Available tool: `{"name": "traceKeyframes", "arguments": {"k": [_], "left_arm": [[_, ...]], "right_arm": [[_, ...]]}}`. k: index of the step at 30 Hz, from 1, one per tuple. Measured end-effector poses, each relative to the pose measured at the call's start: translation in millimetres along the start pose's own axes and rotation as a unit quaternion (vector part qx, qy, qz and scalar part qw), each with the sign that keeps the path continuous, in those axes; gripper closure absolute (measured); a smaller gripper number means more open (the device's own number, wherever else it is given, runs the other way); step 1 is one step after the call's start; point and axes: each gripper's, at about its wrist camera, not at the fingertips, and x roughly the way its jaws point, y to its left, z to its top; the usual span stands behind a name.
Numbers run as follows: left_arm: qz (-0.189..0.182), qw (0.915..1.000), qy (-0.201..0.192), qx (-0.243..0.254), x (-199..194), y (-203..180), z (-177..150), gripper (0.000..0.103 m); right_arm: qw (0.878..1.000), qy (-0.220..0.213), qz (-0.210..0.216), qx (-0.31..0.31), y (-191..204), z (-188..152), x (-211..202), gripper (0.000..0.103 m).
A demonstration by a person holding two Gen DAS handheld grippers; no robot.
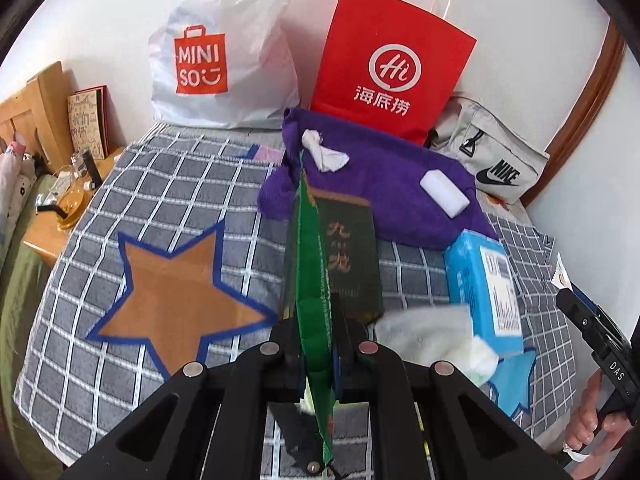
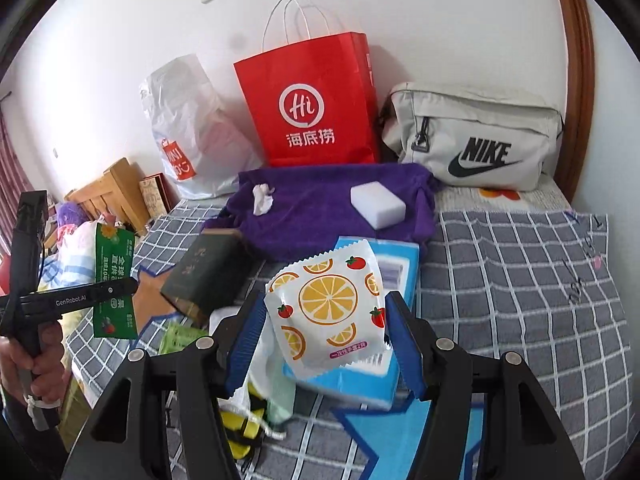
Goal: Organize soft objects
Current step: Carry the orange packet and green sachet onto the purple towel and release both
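My left gripper (image 1: 316, 344) is shut on a flat green packet (image 1: 310, 272), held edge-on above the bed; the packet (image 2: 114, 280) and that gripper (image 2: 72, 300) also show at the left of the right wrist view. My right gripper (image 2: 326, 344) is shut on a white packet printed with orange slices (image 2: 328, 308), above a blue tissue pack (image 2: 360, 380). A purple towel (image 2: 328, 208) lies behind, with a white sponge block (image 2: 378, 204) and a crumpled white tissue (image 2: 262, 198) on it. A dark green box (image 2: 208, 272) lies left of the tissue pack.
A red paper bag (image 2: 316, 100), a white Miniso plastic bag (image 2: 188, 136) and a grey Nike pouch (image 2: 476, 136) stand against the wall. The bed has a grey checked cover (image 2: 520, 280). A white sock (image 1: 436, 336) lies by the tissue pack (image 1: 484, 284). A wooden nightstand (image 1: 60, 200) stands at left.
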Motion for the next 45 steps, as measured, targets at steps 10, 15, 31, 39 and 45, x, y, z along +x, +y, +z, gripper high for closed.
{"name": "traceKeyframes", "arguments": {"k": [10,15,31,39,45], "left_arm": [[0.012,0.9998,0.002,0.015,24,-17,46,0.094],[0.012,0.9998,-0.001,0.014,35,-19,68,0.094],[0.015,0.9998,0.012,0.011,88,-27,126,0.094],[0.005,0.9996,0.028,0.009,121,-31,144,0.094],[-0.011,0.9992,0.036,0.013,143,-38,157,0.094]], "right_arm": [[1.0,-0.007,-0.007,-0.006,-2,43,35,0.043],[1.0,-0.002,-0.008,-0.001,-6,60,57,0.043],[1.0,0.026,-0.014,0.004,-21,113,134,0.043],[0.996,0.082,-0.016,-0.004,-30,109,184,0.043],[0.994,0.11,-0.022,-0.018,-34,100,202,0.043]]}}
